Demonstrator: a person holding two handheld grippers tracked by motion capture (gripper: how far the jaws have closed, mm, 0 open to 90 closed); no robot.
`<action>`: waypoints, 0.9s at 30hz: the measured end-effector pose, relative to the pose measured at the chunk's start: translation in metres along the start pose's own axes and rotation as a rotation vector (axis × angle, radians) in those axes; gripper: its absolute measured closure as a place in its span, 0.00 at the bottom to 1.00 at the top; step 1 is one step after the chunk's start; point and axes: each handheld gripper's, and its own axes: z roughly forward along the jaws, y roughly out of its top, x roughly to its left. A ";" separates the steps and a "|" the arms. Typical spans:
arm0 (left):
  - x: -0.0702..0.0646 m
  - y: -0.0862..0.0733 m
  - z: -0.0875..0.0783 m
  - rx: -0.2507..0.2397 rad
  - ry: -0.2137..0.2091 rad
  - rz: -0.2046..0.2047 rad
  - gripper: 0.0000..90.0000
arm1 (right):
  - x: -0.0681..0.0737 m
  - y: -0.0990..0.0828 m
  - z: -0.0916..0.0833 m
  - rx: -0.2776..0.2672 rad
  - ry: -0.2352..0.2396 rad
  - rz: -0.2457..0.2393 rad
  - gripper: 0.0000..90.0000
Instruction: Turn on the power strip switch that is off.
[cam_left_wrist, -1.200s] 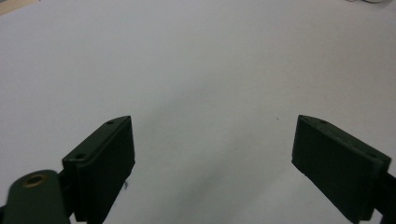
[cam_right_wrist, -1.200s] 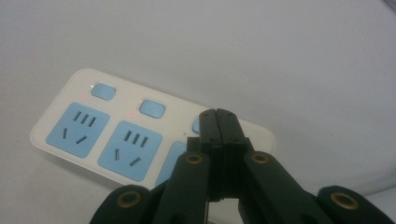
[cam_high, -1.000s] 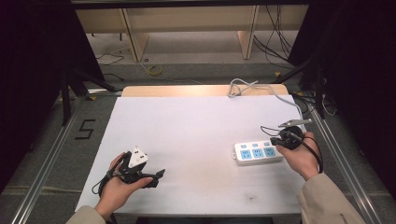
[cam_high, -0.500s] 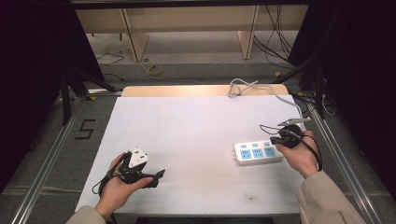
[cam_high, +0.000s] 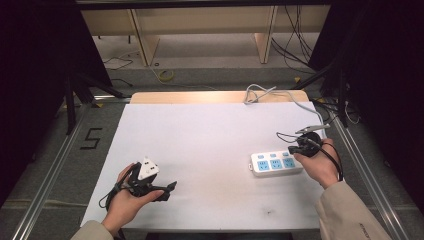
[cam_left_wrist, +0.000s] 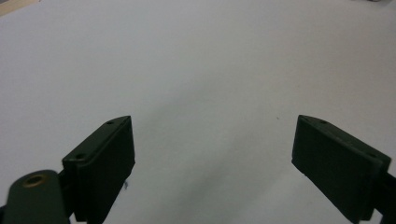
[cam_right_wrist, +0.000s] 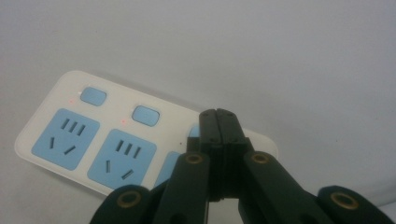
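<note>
We judge the white plastic power strip with blue sockets (cam_right_wrist: 93, 135) rigid and light; our closed, empty right gripper (cam_right_wrist: 218, 116) presses its third switch while the wide-open left gripper (cam_left_wrist: 212, 154) holds nothing.

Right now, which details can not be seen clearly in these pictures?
- Third switch of the power strip: right gripper view, hidden behind the shut right gripper; whether the tips press it cannot be told.
- Third socket: same view, mostly covered by that gripper.
- Strip's cable: high view, too thin to follow to its end.
- Left gripper, open: left gripper view, jaws cut off by the bottom edge.
</note>
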 end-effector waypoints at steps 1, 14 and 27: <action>0.000 0.000 0.000 0.000 0.000 0.000 0.14 | 0.000 0.000 0.001 -0.001 -0.001 -0.005 1.00; 0.000 0.000 0.000 -0.001 0.001 0.001 0.14 | 0.001 0.005 0.004 0.015 0.002 -0.010 1.00; -0.001 0.000 0.000 -0.002 0.002 0.001 0.14 | 0.000 0.009 0.007 0.031 0.004 -0.010 1.00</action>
